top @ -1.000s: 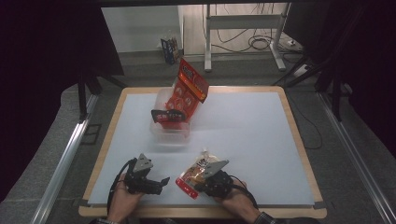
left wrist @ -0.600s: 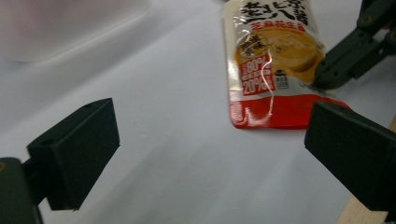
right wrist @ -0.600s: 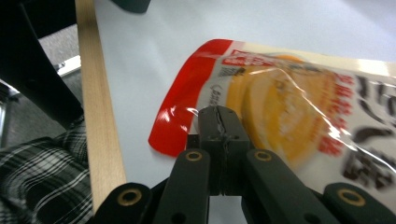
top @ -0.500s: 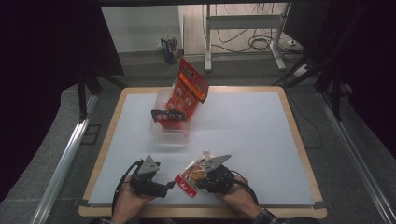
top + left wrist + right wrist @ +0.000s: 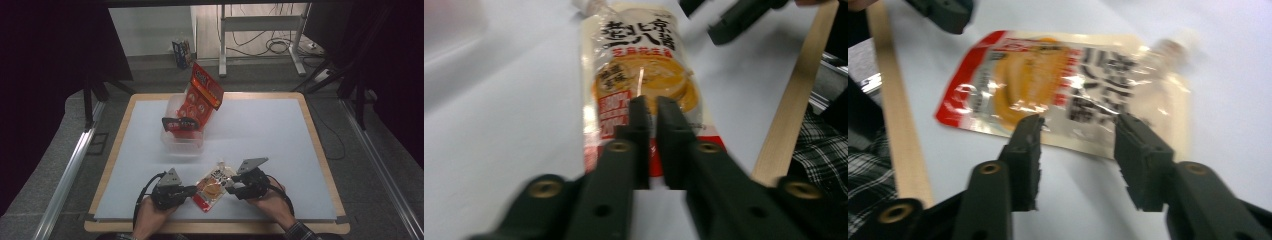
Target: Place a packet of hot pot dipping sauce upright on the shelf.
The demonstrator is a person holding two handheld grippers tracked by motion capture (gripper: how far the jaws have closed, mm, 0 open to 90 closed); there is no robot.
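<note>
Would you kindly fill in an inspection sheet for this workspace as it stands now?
Surface: white table top with wooden rim.
Job's things: sauce pouch lying flat near the front edge.
Clutter: clear tub holding red snack bags.
Grippers: left claw shut on the sauce pouch's end, having just closed; right claw open, just opened, pouch beyond its jaws.
Cables: black cable trailing from left claw; floor cables behind.
Surroundings: metal stand legs, dark curtains.

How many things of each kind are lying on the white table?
Food pouch lying flat near the front edge: 1
Red snack bag standing in the box: 1
Clear plastic box: 1
Hand-held tongs, left and right: 2
Total: 5
</note>
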